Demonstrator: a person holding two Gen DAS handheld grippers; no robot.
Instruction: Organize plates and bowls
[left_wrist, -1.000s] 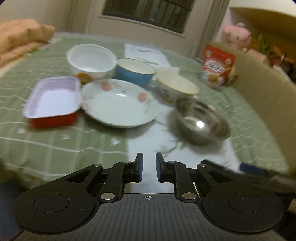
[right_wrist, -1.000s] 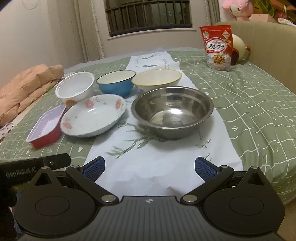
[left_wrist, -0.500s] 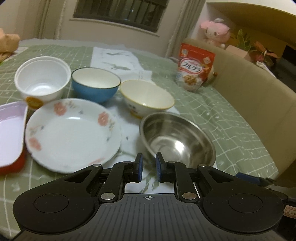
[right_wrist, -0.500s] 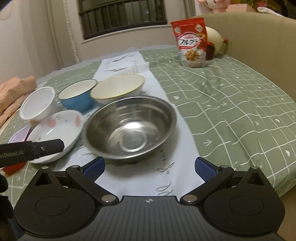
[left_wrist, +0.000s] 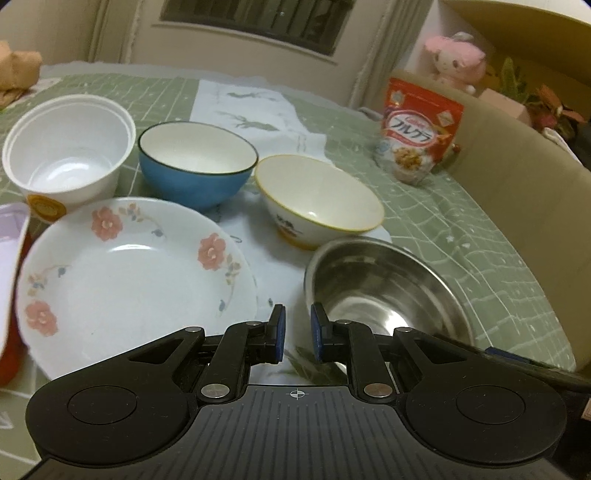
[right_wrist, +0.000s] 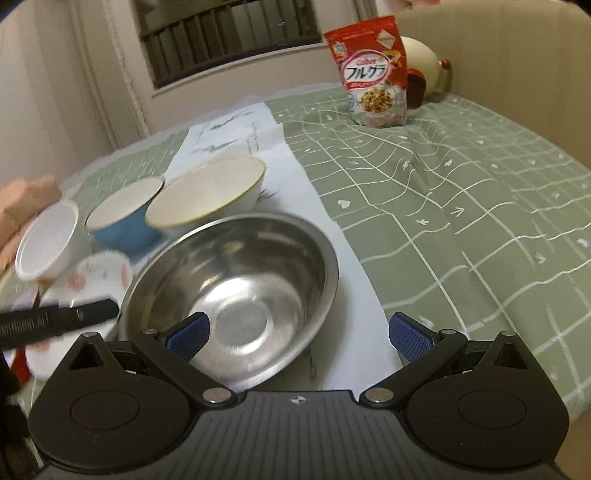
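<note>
The stainless steel bowl (right_wrist: 236, 295) sits empty on a white printed cloth (right_wrist: 273, 155) spread over a green grid-patterned bed cover (right_wrist: 461, 192). Behind it stand a cream bowl with a yellow rim (left_wrist: 317, 201), a blue bowl (left_wrist: 195, 166) and a white plastic bowl (left_wrist: 70, 147) in a row, all empty. The floral plate (left_wrist: 133, 273), also empty, lies just left of the steel bowl, and a red dish with a pale lining (left_wrist: 11, 280) shows at the left edge.

The right gripper (right_wrist: 295, 332) hangs over the steel bowl's near rim with its jaws spread wide and nothing between them. The left gripper (left_wrist: 297, 332) hovers over the gap between plate and steel bowl, jaws nearly together and empty.

A red cereal bag (right_wrist: 373, 74) stands upright farther back by a beige padded wall (left_wrist: 517, 192), well apart from the dishes. A pink plush toy (left_wrist: 454, 59) sits beyond.
</note>
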